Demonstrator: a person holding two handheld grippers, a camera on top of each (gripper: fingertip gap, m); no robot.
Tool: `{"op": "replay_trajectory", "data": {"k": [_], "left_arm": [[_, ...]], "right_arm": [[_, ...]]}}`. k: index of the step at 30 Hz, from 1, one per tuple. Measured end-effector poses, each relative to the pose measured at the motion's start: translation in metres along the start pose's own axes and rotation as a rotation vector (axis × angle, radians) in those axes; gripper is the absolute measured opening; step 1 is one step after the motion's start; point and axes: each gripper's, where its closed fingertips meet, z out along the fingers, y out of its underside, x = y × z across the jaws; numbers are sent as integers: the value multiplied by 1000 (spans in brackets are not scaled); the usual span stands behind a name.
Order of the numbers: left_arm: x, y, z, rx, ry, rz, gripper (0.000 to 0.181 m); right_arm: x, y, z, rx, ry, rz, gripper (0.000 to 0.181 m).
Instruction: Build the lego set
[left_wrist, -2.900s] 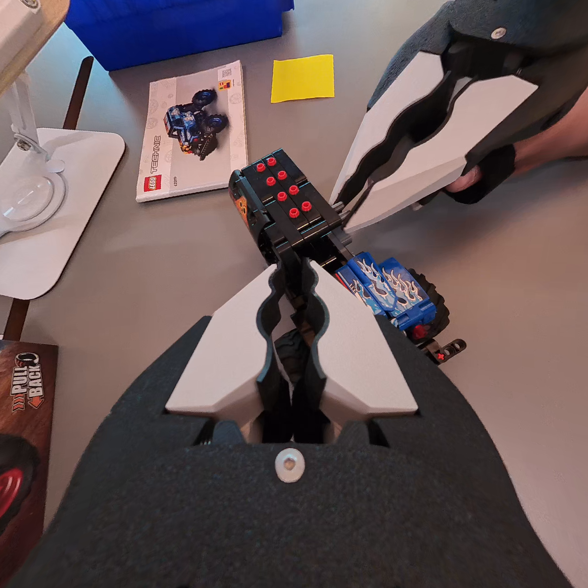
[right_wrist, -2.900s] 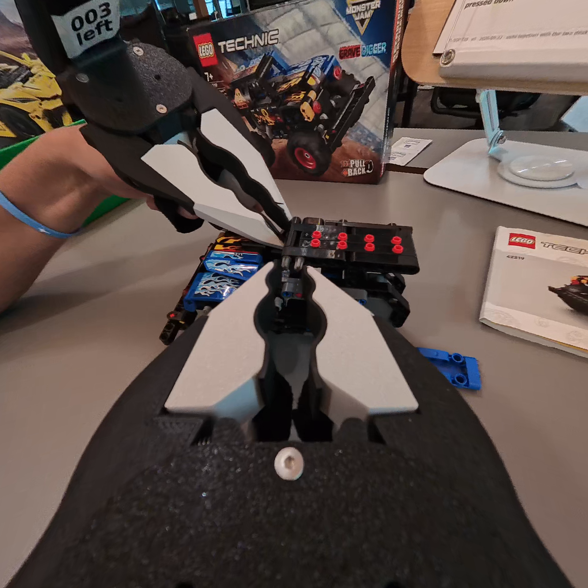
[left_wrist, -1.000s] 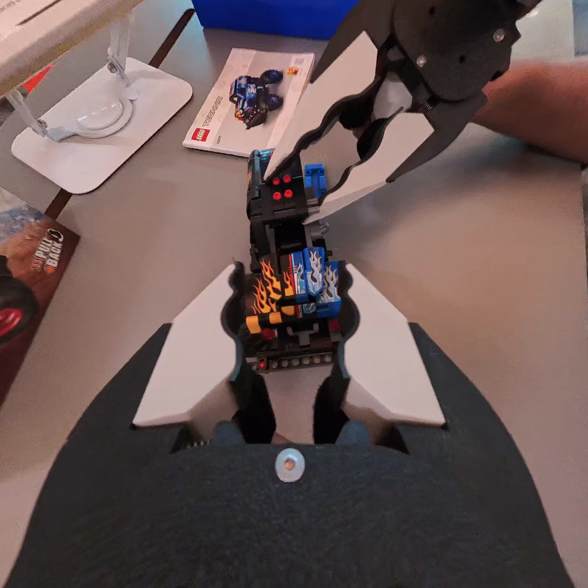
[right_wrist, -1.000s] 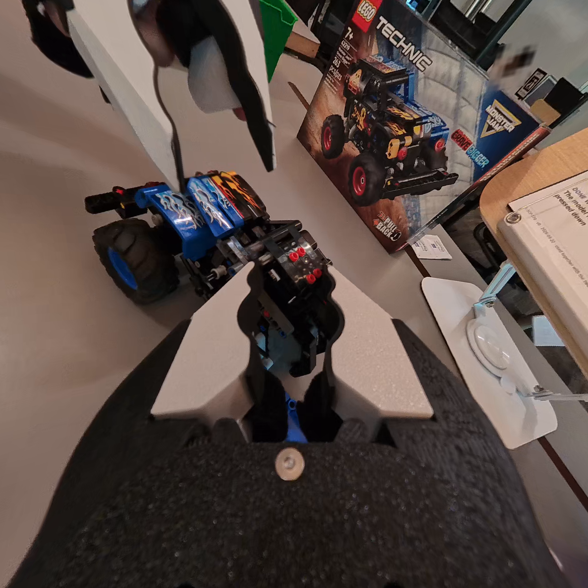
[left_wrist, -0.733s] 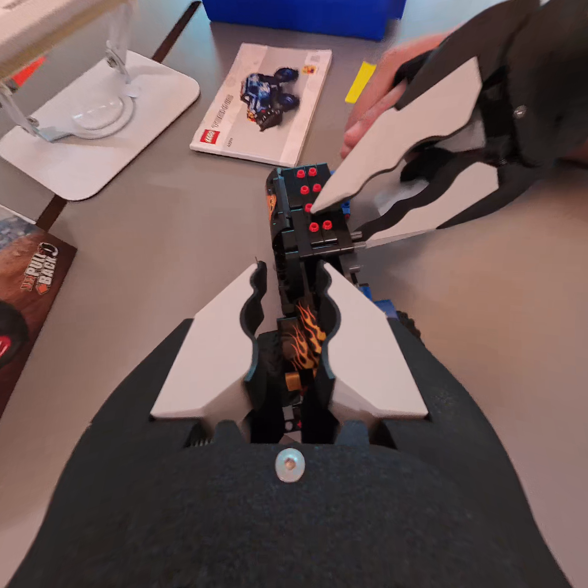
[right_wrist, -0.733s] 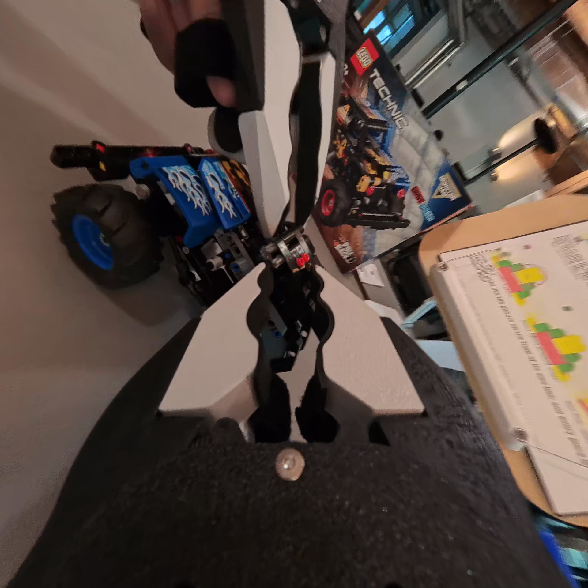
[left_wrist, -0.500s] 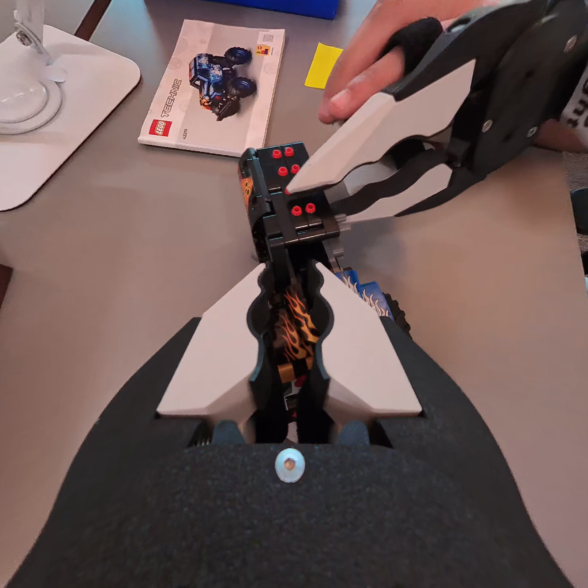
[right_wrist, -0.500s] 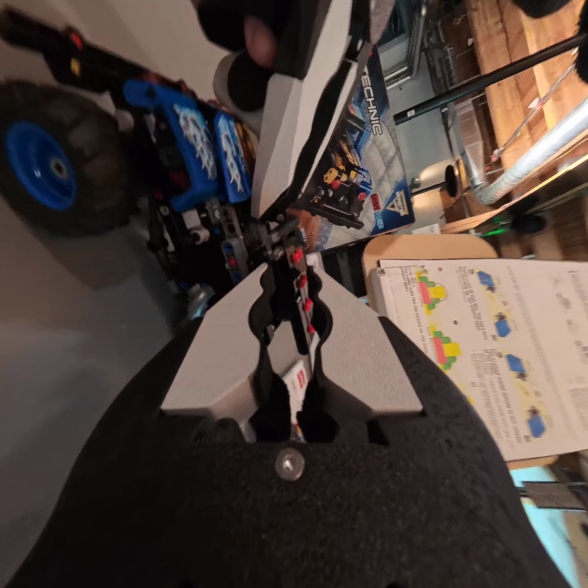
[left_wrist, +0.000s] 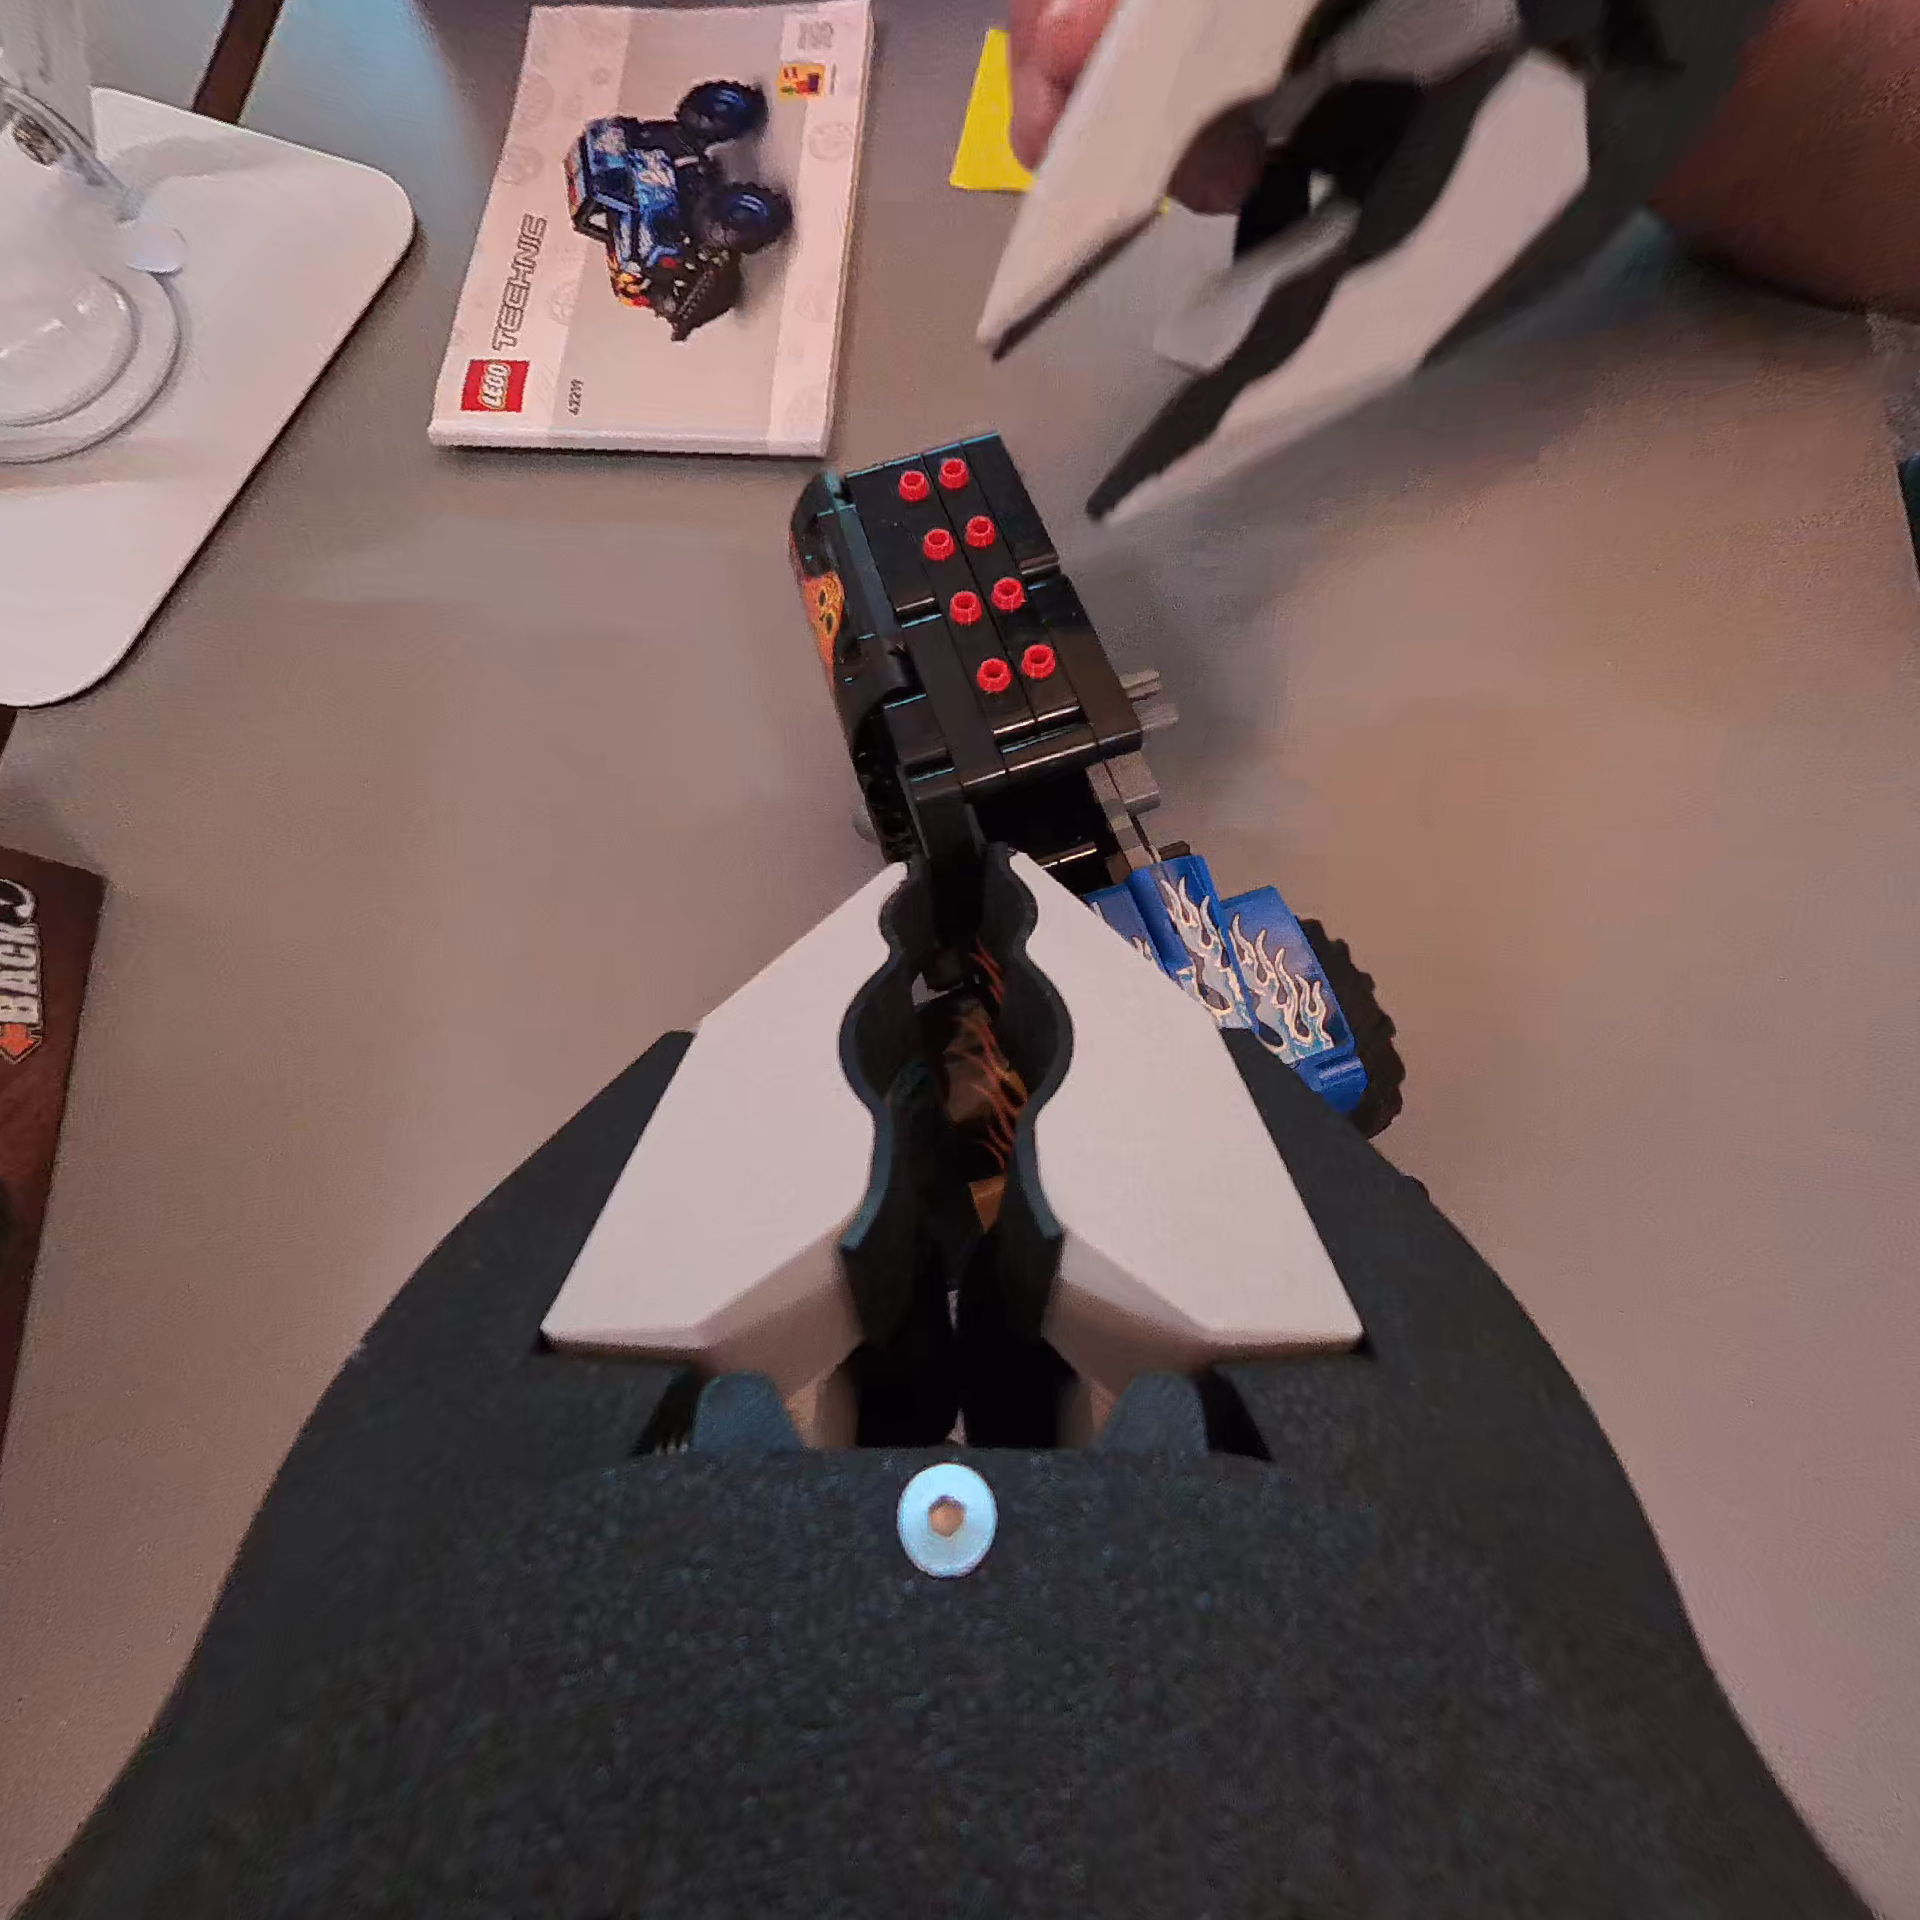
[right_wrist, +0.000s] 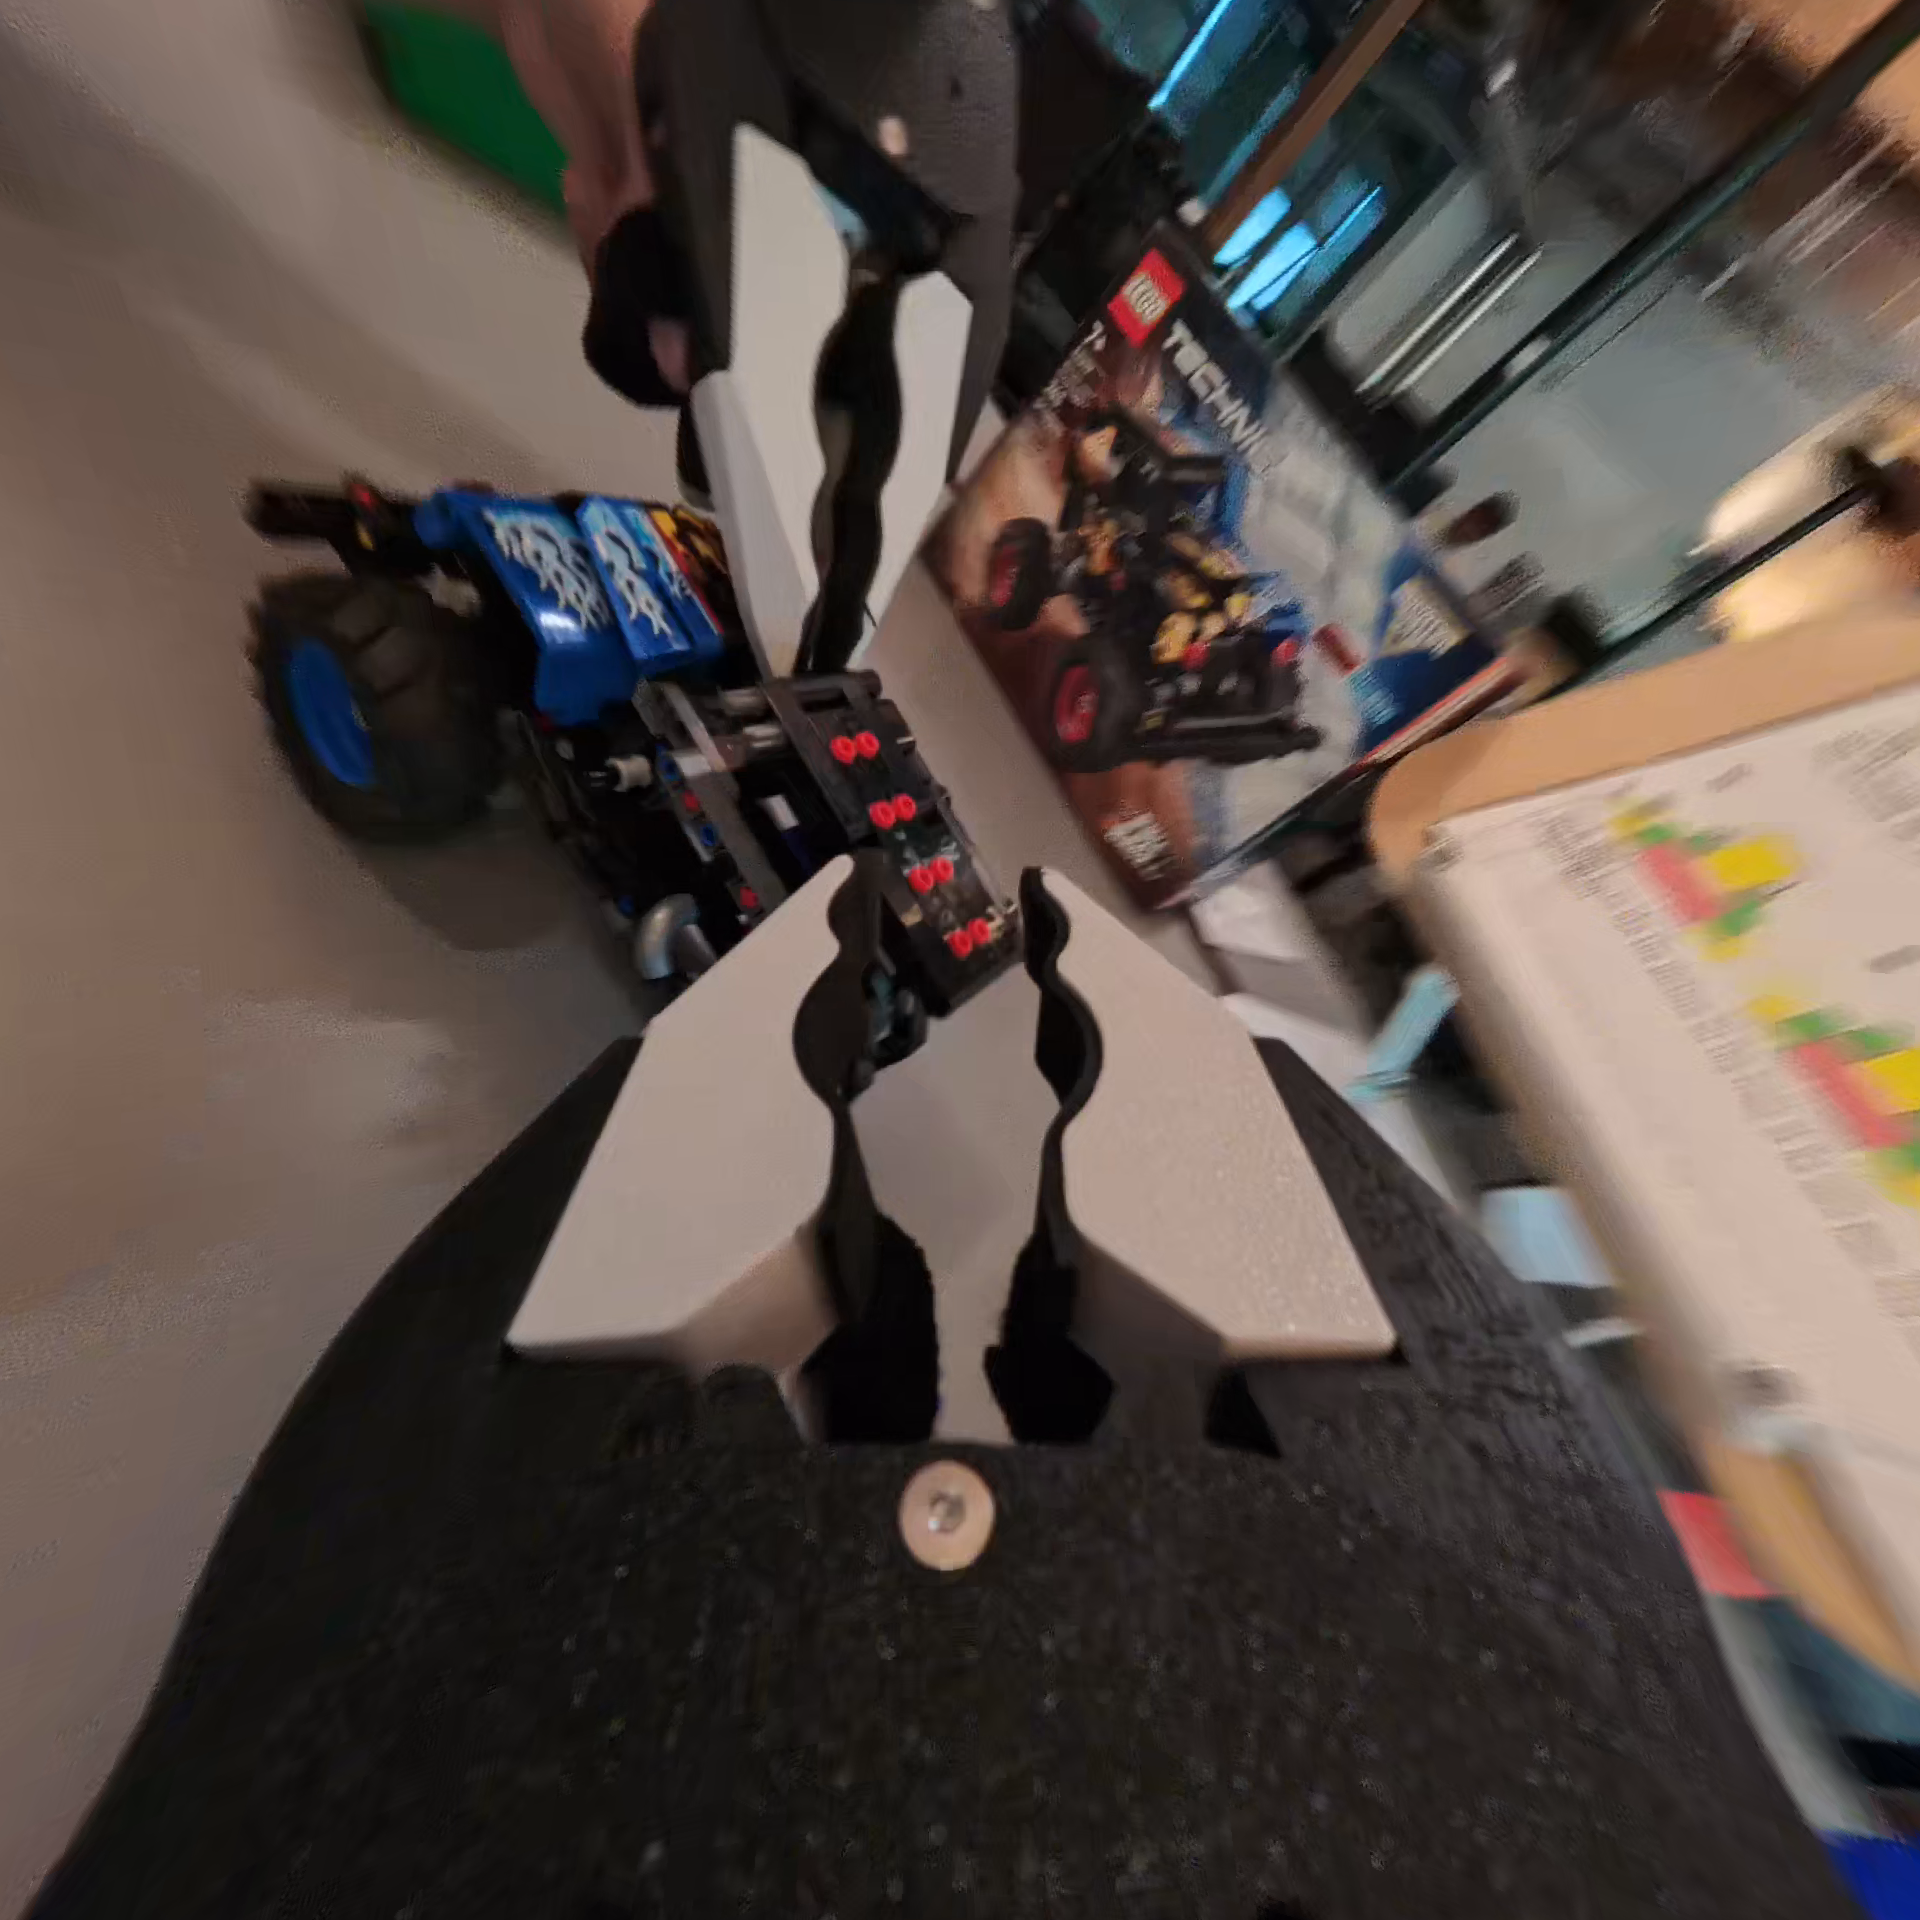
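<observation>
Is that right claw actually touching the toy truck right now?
Apart. The left wrist view shows the right claw open, with bare table between its tips and the toy truck.

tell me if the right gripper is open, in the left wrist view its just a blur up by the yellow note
Observer: Yes. The right wrist view shows the right gripper open, its fingers well apart and nothing clamped between them.
Operator: whats under the blue flame hood, i only get a sliver of tyre
Observer: A black tyre with a blue hub sits at that end of the toy monster truck, down on the table.
Operator: anything else over there i cant see
Observer: At the right of that view, a sheet printed with coloured block pictures lies on a wooden board.
</observation>
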Motion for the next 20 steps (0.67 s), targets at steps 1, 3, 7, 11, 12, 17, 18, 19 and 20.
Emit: {"op": "replay_trajectory", "data": {"k": [1,3,7,11,12,17,18,19,20], "left_arm": [[1,3,-3,-8,9,4,9],[4,7,-8,-22,19,1,8],[9,17,-18,-50,22,14,9],[11,23,-27,-70,19,54,11],[9,21,-27,-56,6,61,17],[14,17,-15,-30,55,44,16],[13,16,-13,-15,56,16,13],[12,14,-12,-5,60,-23,10],[12,13,-11,6,60,-65,10]], "right_arm": [[0,4,0,2,-73,147,33],[-6,18,3,-42,-198,325,41],[-15,17,7,-19,-271,424,39],[-15,9,9,2,-313,566,37],[-15,7,10,-2,-308,594,36],[-23,6,15,-111,-84,599,34],[-30,5,14,-143,-28,619,33],[-35,5,12,-171,41,660,32],[-42,5,11,-186,83,703,25]]}}
